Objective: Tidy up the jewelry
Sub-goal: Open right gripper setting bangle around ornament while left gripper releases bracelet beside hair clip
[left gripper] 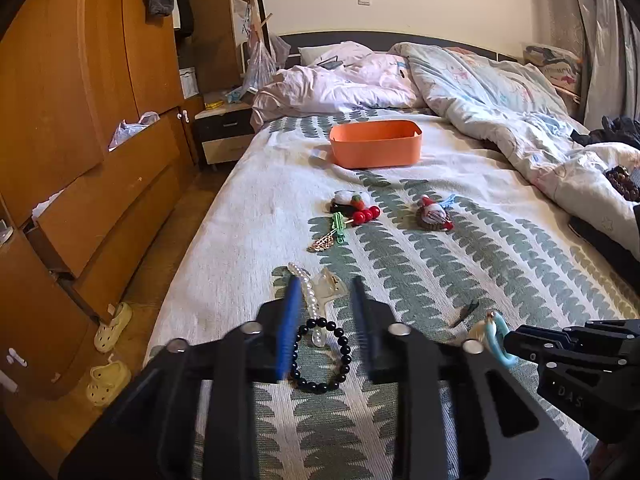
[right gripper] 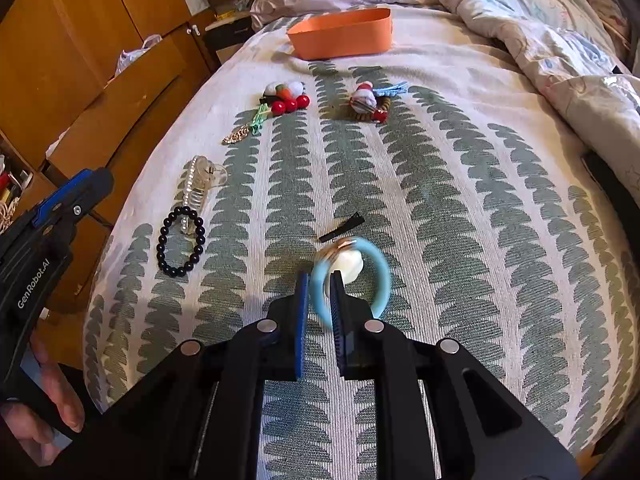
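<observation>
Bed (left gripper: pixel 460 240) strewn with jewelry. Left gripper (left gripper: pixel 326 284) spread above black bead bracelet (left gripper: pixel 320 356), nothing pinched. Right gripper (right gripper: pixel 320 276) narrowly parted around blurred blue ring (right gripper: pixel 352 276); contact unclear.

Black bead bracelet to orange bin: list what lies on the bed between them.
From the black bead bracelet toward the orange bin: pearl clip, then gold chain and green clip, then red berry clip. Right wrist view.

Background: wooden wardrobe (left gripper: pixel 80 128) left, nightstand (left gripper: pixel 224 128) by it, rumpled duvet (left gripper: pixel 500 92) at bed head, 2 yellow slippers (left gripper: pixel 110 356) on floor.
</observation>
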`<state>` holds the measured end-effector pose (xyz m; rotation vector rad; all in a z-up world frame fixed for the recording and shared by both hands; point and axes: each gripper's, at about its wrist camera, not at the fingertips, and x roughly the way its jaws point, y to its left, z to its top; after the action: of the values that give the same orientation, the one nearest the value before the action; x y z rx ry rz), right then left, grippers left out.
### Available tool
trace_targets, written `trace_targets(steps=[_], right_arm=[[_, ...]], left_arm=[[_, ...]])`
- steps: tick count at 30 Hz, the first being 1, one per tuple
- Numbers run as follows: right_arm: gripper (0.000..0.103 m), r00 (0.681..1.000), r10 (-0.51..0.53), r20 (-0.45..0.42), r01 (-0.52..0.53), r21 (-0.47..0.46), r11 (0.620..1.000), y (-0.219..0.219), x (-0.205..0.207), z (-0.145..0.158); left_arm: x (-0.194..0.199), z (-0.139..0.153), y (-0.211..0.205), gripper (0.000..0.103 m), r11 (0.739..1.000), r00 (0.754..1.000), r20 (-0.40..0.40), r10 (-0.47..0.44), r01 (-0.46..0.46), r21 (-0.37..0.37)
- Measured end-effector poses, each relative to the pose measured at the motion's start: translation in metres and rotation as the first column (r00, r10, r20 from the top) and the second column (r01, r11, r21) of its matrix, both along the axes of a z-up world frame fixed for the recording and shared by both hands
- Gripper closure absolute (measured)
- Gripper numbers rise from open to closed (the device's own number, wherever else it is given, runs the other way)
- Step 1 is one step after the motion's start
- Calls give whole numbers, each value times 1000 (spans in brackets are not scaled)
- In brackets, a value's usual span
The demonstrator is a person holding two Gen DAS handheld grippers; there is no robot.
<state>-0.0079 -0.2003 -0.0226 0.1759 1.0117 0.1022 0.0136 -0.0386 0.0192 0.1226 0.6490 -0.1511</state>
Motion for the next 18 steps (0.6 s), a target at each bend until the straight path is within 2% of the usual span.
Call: trace_targets(steps=[1, 3, 5, 7, 9, 10, 11, 13, 15, 16, 18], right_arm=[[85, 1000, 1, 2, -1, -1, 1000, 0, 0, 1], [84, 1000, -1, 14, 1, -11, 1000, 0, -2, 4], [83, 1000, -4, 24, 4, -19, 1000, 0, -2, 6], [77, 999, -10, 37, 10, -17, 1000, -2, -3, 9], [59, 999, -19, 46, 20, -20, 1000, -5, -3, 11], [40, 998, -23, 56, 25, -20, 999, -6, -4, 12], [28, 997, -29, 67, 30, -23, 999, -7, -4, 14], [23, 994, -39, 103, 43, -36, 998, -8, -7, 19], [14, 991, -40, 127, 48, -62, 997, -8, -9, 24], [6, 990, -38, 139, 49, -72, 996, -7, -9, 26], [3, 987, -35, 159, 48, -79, 996, -6, -11, 29]], left_arm=[[0, 1, 1, 50, 1000, 1000, 3, 4, -4, -5], [0, 4, 6, 38, 999, 1000, 17, 25, -24, -25], [1, 7, 10, 33, 999, 999, 31, 40, -39, -34], [3, 10, 13, 16, 998, 997, 44, 56, -55, -37], [6, 12, 19, 12, 996, 996, 48, 73, -71, -46], [7, 12, 20, 9, 996, 996, 47, 76, -74, -53], [8, 13, 23, 7, 995, 996, 48, 78, -75, -63], [9, 15, 25, 5, 994, 994, 64, 93, -89, -58], [9, 16, 24, 5, 994, 992, 74, 103, -101, -36], [9, 16, 23, 5, 994, 991, 76, 106, -105, -23], [12, 14, 22, 5, 991, 989, 77, 129, -131, 14]])
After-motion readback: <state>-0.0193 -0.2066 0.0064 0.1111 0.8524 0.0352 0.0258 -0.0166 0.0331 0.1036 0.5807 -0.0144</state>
